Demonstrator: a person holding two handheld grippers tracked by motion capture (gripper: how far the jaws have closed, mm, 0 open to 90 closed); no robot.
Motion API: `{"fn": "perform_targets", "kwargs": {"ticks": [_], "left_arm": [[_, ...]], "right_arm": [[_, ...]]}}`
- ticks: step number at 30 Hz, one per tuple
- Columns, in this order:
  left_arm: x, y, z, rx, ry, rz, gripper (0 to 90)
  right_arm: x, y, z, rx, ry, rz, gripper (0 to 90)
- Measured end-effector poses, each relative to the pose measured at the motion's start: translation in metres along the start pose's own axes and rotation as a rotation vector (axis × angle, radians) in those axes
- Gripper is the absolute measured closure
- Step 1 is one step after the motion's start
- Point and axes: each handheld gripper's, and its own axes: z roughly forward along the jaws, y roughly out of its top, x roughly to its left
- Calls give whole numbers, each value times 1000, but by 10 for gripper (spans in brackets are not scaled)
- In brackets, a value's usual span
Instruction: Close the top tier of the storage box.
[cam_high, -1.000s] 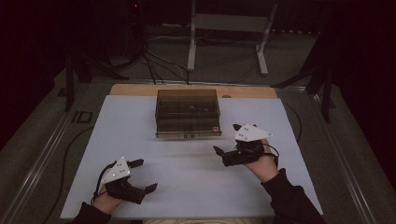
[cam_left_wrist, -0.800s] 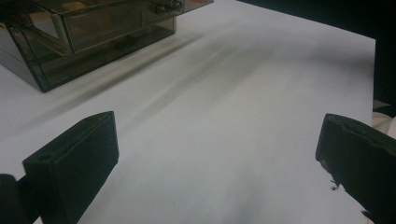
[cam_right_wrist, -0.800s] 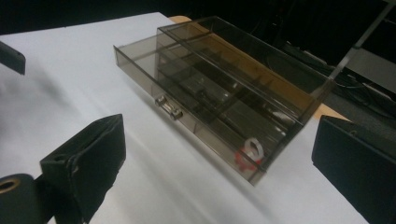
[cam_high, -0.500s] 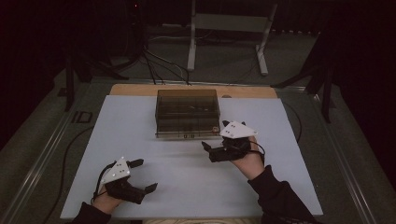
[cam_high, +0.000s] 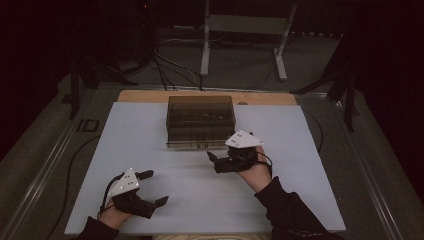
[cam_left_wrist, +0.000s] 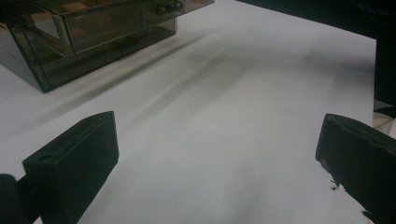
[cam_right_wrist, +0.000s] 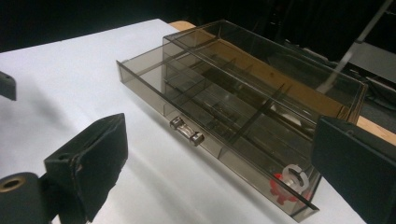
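At frame centre, we reached for the drawer knob (cam_right_wrist: 187, 131).
Both hand-held grippers gaped empty; ours on the right (cam_high: 216, 162) needed squaring to it.

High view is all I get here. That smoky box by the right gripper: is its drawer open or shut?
Observer: The top drawer is pulled partway out of the box, as the right gripper view shows.
Operator: Does it have a handle?
Observer: Yes, a small clear knob at the middle of the drawer front.
Operator: Anything inside?
Observer: A red and white bit lies in the drawer's end compartment; what it is, I cannot tell.
Operator: Is the right gripper ready?
Observer: Its jaws stand wide open, holding nothing, with the knob between them farther off.
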Motion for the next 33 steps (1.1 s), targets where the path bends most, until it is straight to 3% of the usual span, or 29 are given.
{"fn": "perform_targets", "kwargs": {"ticks": [9, 20, 24, 30, 33], "left_arm": [[0, 0, 0, 2, 0, 3, 0], [0, 0, 0, -1, -3, -1, 0], [0, 0, 0, 0, -4, -2, 0], [0, 0, 0, 0, -4, -2, 0], [0, 0, 0, -1, -4, -4, 0]], "right_arm": [[10, -10, 17, 39, 22, 12, 46], [12, -23, 30, 98, 39, 36, 61], [12, -26, 33, 111, 22, 36, 145], [10, -29, 37, 139, 34, 47, 159], [11, -30, 39, 152, 32, 39, 214]]}}
